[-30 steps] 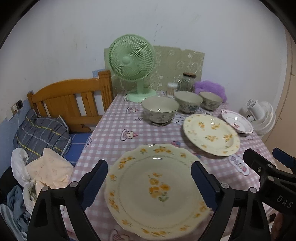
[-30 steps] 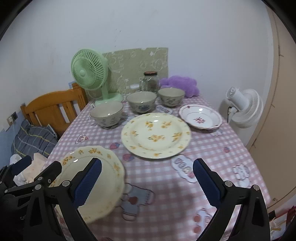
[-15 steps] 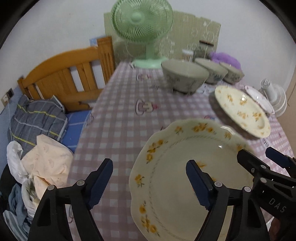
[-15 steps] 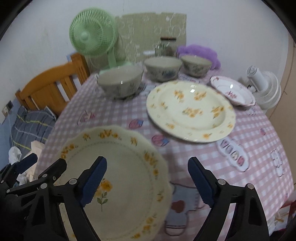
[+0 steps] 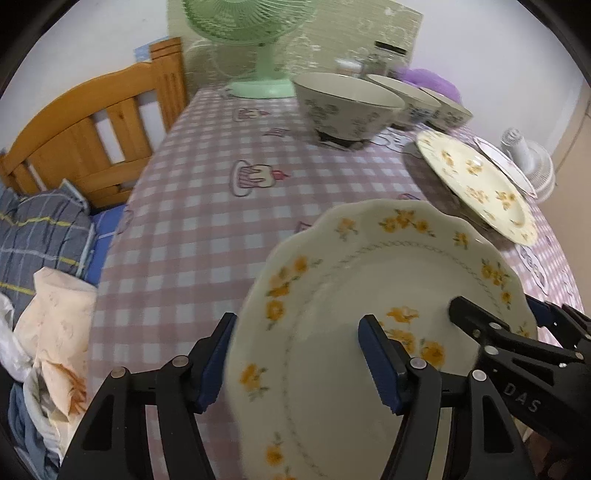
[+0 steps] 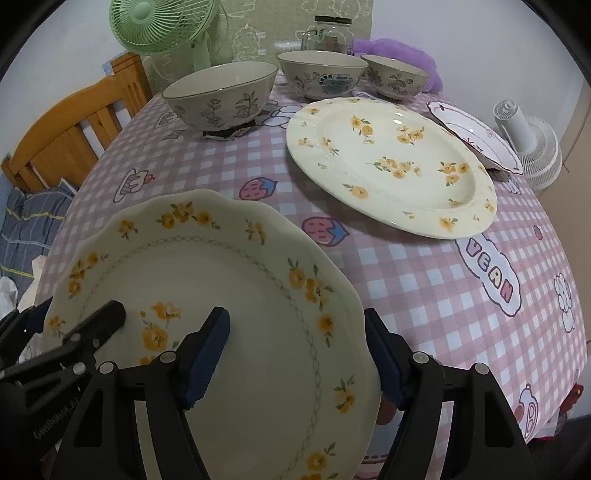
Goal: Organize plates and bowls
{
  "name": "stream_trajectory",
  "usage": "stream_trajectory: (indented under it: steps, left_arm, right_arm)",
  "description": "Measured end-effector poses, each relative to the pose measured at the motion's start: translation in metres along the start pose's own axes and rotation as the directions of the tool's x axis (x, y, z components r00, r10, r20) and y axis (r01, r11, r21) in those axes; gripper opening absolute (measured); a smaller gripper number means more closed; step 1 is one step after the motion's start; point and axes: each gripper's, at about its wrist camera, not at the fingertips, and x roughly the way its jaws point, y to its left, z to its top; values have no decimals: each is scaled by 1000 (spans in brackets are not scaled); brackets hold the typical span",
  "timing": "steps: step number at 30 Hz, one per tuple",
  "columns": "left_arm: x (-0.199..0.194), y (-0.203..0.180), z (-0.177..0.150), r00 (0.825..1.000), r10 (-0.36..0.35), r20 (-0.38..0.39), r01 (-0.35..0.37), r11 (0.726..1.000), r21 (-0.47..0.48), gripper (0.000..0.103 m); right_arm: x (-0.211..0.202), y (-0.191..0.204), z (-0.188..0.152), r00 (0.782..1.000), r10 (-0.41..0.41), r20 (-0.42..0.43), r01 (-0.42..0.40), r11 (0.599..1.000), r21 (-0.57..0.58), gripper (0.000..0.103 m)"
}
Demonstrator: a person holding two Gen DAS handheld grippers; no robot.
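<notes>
You're working the near scalloped plate (image 5: 369,314) at the table's front edge, both tools straddling opposite sides of its rim. Left gripper (image 5: 295,354) is closing with the plate's left rim between its jaws, one pad outside the edge and one over the well; the pads aren't pressing yet, so it's apart, not clamped. Right gripper (image 6: 295,350) is doing the same on the right rim, jaws closing, rim between them, no contact that I can see. To do this well, be keeping each outer pad sliding under the lip and each inner pad coming down on the rim band, closing both sides evenly so the plate isn't tipping, and be lifting level. My guess is it's going onto the larger flowered plate (image 6: 391,166) lying past it, near the three bowls (image 6: 221,96); the small pink-rimmed plate (image 6: 476,136) is touching or overlapping that big one's far side, can't tell which. Versus a second ago: both tools were hanging higher and farther back with jaws wider, the fan (image 6: 162,26) and wall filling the view; now they're tilting steeply down, the plate is filling the frame, and the jaws have narrowed around its rim.
</notes>
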Motion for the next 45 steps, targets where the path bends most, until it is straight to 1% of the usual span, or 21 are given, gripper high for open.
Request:
stream_trajectory:
  steps: [1,6,10,13,21,26,30,38,45]
  left_arm:
    - [0,-2,0,1000,5,-2,-5,1000,10,70]
    - [1,0,3,1000,-2,-16,2,1000,8,69]
    - [1,-1,5,999,-5,-46,6,1000,11,69]
    - [-3,-5,7,999,-5,-52,6,1000,22,69]
    - [-22,-26,17,999,-20,-28,22,999,48,70]
    - [-32,-46,22,1000,-1,7,1,998,63,70]
    - [-35,-66,23,1000,12,29,-14,998,58,70]
    - [-33,-121,27,998,33,48,-35,999,36,69]
    - [-25,-173,29,998,32,48,-33,999,25,69]
  right_arm:
    - [1,0,0,1000,0,-1,0,1000,2,75]
    - [2,-1,1,1000,-4,-13,4,1000,8,75]
    - [2,0,3,999,-5,-44,6,1000,12,75]
    - [-3,0,2,998,-14,-60,14,1000,3,75]
    - [-29,-17,7,999,-34,-26,34,999,11,74]
    - [-43,-34,8,1000,-22,17,22,1000,17,74]
    - [-49,-53,8,999,-11,50,11,1000,10,74]
    - [-55,-109,16,998,19,60,-19,1000,-6,74]
    - [-55,-164,23,998,19,54,-18,1000,-16,74]
